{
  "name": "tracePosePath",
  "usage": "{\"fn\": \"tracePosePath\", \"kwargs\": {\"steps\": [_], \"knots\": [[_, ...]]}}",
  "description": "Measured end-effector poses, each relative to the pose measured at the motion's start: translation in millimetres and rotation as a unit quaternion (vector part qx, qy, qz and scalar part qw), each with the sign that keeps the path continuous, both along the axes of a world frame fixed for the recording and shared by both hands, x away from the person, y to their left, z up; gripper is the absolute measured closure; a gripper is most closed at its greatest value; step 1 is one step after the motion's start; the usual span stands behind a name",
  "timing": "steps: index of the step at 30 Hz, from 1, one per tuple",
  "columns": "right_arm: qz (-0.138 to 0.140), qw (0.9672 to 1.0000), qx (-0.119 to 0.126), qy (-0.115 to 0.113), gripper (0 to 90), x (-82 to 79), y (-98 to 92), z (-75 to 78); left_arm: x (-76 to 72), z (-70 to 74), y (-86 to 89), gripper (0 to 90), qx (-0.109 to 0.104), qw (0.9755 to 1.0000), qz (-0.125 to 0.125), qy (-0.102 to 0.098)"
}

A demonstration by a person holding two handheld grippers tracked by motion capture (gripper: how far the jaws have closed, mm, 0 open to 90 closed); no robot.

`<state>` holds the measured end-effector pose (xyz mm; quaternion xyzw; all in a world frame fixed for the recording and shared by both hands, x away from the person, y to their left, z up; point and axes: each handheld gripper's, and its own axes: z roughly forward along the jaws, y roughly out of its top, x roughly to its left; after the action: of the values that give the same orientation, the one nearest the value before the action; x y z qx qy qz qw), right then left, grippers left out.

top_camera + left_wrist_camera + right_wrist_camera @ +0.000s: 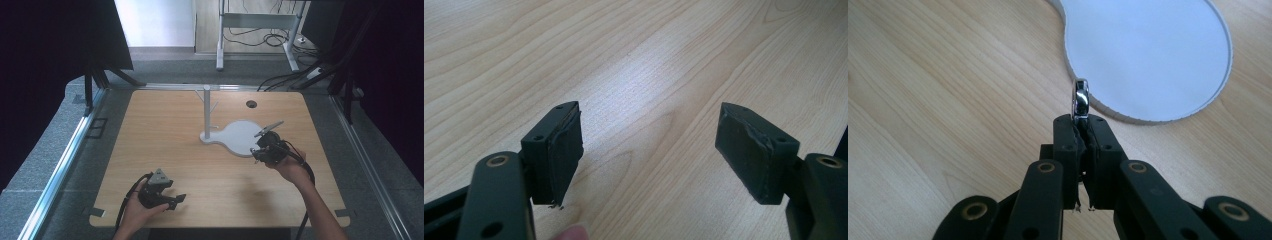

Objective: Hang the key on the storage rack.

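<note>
Your right gripper [1082,125] has its jaws pressed together on a small shiny metal ring [1081,99], which stands on edge out of the tips and is clamped at its lower rim. In the high view that gripper [261,146] sits at about four o'clock from the middle of the worktop [165,125], right at the near edge of the white stand base [240,135]; in the right gripper view the ring hangs just short of the base's rounded rim [1148,117], over bare wood. The base carries a thin white post [206,112] with short side pegs, rising at about twelve o'clock from the middle. Your left gripper [649,150] has its jaws spread wide with nothing between the pads, only wood grain beneath them. In the high view it [175,199] lies low near the front edge at about seven o'clock, well apart from the ring and the stand, its cable looping back towards your wrist.
</note>
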<state>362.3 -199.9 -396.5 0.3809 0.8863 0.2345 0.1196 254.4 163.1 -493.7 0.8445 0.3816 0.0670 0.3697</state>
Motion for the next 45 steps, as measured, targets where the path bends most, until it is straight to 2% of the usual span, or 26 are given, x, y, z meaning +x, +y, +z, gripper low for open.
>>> {"fn": "tracePosePath", "kwargs": {"steps": [9,18,33,37,45], "knots": [[0.005,0.9999,0.007,-0.011,84.8,5.6,8.9,10.5,-0.2,0.2,-0.1,27.5,-0.002,1.0,0.001,0.001],[0.009,0.9998,0.007,-0.013,84.8,16.1,19.4,11.4,-0.4,1.1,0.7,27.5,-0.003,1.0,0.0,0.0],[-0.005,0.9999,0.011,-0.012,84.8,37.1,25.1,10.7,-0.4,-1.2,-3.0,27.5,0.001,1.0,-0.004,0.001],[-0.007,0.9998,0.01,-0.018,84.8,42.8,26.7,14.3,-0.4,-1.5,-3.8,27.5,0.003,1.0,-0.006,0.001],[-0.013,0.9994,0.024,-0.021,84.8,52.2,29.0,16.4,-1.4,-2.2,-7.4,27.5,0.004,0.9999,-0.011,0.003]]}}
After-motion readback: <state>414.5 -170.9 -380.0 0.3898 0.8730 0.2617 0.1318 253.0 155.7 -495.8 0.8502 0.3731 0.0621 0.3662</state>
